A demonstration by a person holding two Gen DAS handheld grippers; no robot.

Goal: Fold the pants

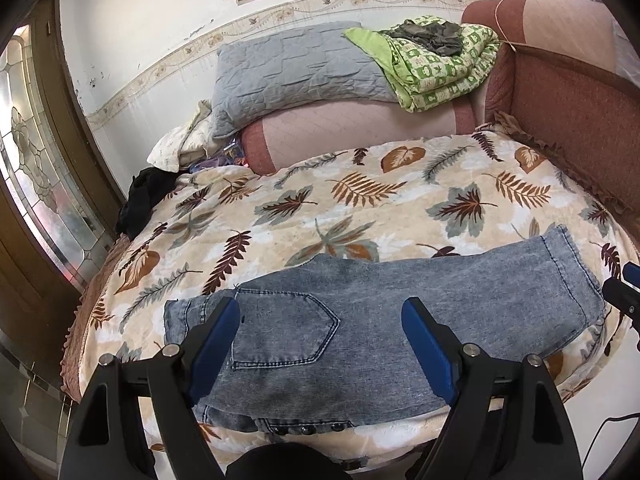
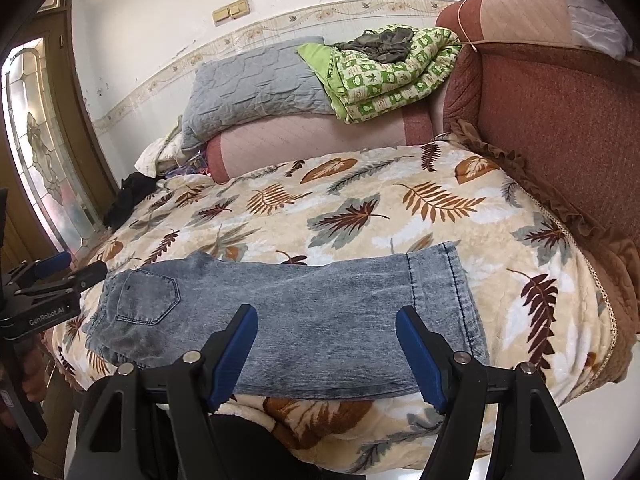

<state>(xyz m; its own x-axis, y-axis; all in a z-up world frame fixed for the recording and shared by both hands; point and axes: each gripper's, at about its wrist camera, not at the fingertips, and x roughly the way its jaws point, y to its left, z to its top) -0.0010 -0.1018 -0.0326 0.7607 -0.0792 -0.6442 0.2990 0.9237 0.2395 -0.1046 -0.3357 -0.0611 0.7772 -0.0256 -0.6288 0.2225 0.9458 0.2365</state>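
A pair of light blue denim pants (image 1: 360,320) lies flat along the near edge of a leaf-patterned blanket (image 1: 320,208), waist and back pocket to the left, leg hem to the right. It also shows in the right wrist view (image 2: 320,320). My left gripper (image 1: 320,316) is open and empty, hovering above the waist and pocket end. My right gripper (image 2: 326,324) is open and empty above the middle of the leg. The left gripper also shows at the left edge of the right wrist view (image 2: 68,272).
The blanket (image 2: 400,208) covers a bed. At the back lie a grey pillow (image 1: 288,76), a green patterned quilt (image 1: 436,68) and a pink bolster (image 1: 352,132). A red-brown headboard (image 1: 572,120) stands on the right. Black clothing (image 1: 140,200) lies at the left edge, by a glass door (image 1: 36,160).
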